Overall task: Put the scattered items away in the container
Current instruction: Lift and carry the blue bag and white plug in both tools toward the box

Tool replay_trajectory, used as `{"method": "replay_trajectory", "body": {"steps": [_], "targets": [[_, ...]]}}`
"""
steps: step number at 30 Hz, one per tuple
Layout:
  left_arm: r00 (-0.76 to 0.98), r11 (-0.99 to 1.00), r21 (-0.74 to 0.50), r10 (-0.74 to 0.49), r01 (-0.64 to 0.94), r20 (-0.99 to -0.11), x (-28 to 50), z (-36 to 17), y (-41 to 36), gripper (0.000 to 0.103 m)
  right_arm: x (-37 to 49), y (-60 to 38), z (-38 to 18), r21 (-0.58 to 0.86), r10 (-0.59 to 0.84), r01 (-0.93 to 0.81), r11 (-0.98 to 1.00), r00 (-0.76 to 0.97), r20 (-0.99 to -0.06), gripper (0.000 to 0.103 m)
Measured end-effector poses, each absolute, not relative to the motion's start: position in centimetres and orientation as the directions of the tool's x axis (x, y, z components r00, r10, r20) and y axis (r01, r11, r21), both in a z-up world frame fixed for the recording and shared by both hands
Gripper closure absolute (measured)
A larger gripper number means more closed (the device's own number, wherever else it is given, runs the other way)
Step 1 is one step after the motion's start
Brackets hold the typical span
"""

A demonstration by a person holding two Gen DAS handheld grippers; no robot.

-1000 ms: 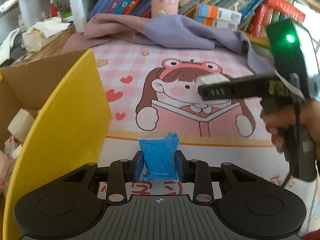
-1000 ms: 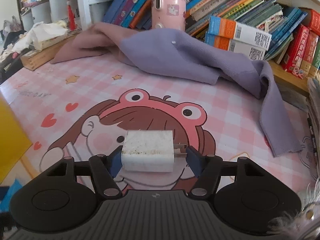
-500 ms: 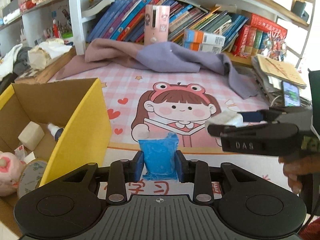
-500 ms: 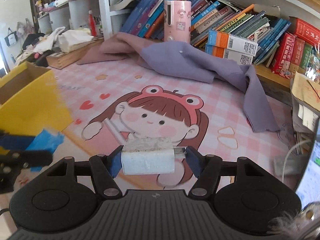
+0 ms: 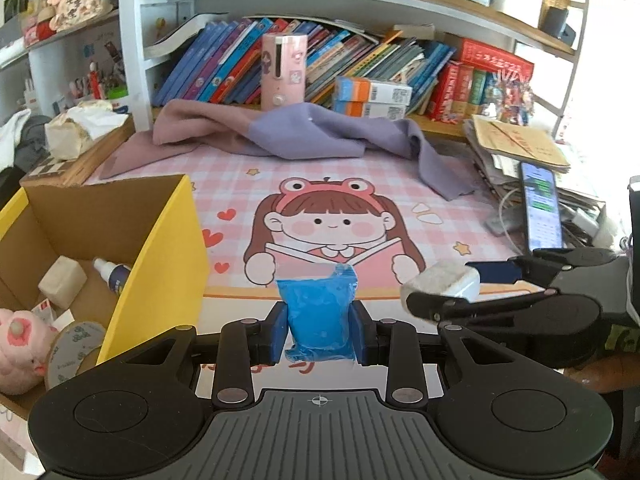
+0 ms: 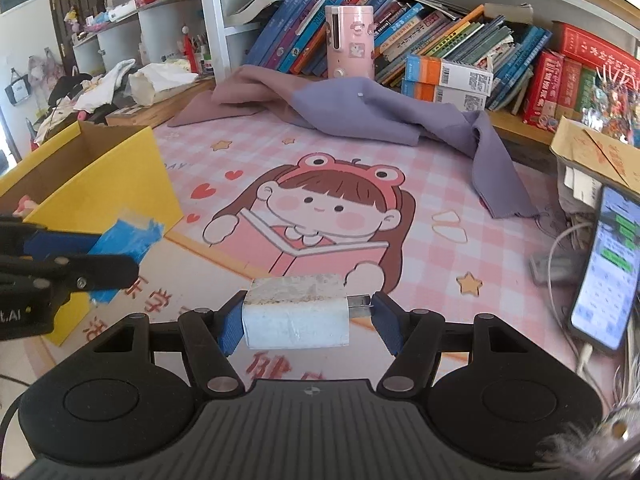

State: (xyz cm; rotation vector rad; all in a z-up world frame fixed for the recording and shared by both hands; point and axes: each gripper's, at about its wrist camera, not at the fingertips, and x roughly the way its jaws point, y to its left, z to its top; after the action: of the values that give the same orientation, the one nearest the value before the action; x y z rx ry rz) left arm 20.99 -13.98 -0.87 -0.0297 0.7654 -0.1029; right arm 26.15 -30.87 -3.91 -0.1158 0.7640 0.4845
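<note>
Left wrist view: vs a second ago the camera sits higher and further back; the box (image 5: 160,240) interior now shows, and the shelf and books are in full view. The right gripper (image 5: 448,292), earlier at 2 o'clock over the mat, is now at 3 o'clock and lower. Left gripper (image 5: 320,332) jaws nearly closed, clamped on the blue pouch (image 5: 318,308), which stands upright between the pads, same grip as before. Box at 9 o'clock, open top; inside are a beige block (image 5: 62,282), a small bottle (image 5: 112,274), a tape roll (image 5: 74,350) and a pink plush (image 5: 18,344). Yellow box wall edge is just left of the gripper. Mat (image 5: 400,184) bare from 12 to 2 o'clock.

Right wrist view: more of the room is visible than before; the box (image 6: 100,184) has come into frame at 9 o'clock, and so has the left gripper (image 6: 116,248) with the pouch (image 6: 128,236). Right gripper (image 6: 308,316) jaws part open, gripping the white charger (image 6: 294,320) crosswise, prongs against the right pad, unchanged. Cloth (image 6: 380,116) at 12 o'clock, phone (image 6: 604,272) and cables at 3 o'clock near the mat edge. Centre of mat (image 6: 440,184) free.
</note>
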Motion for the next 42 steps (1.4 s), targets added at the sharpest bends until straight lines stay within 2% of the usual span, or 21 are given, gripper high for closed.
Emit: {"method": "replay_trajectory", "body": {"steps": [27,42], "targets": [[0.721,0.933,-0.131,-0.342,0.334,-0.602,10.2,0.8,-6.9,0.073,10.9,-23.9,-1.0,-0.043,0.188,-0.287,0.957,0.724,-0.664,0.04],[0.739,0.943,-0.132,-0.322,0.305,-0.592,3.4,1.2,-0.8,0.073,3.0,-18.0,-0.3,-0.052,0.215,-0.321,0.946,0.739,-0.639,0.04]]}}
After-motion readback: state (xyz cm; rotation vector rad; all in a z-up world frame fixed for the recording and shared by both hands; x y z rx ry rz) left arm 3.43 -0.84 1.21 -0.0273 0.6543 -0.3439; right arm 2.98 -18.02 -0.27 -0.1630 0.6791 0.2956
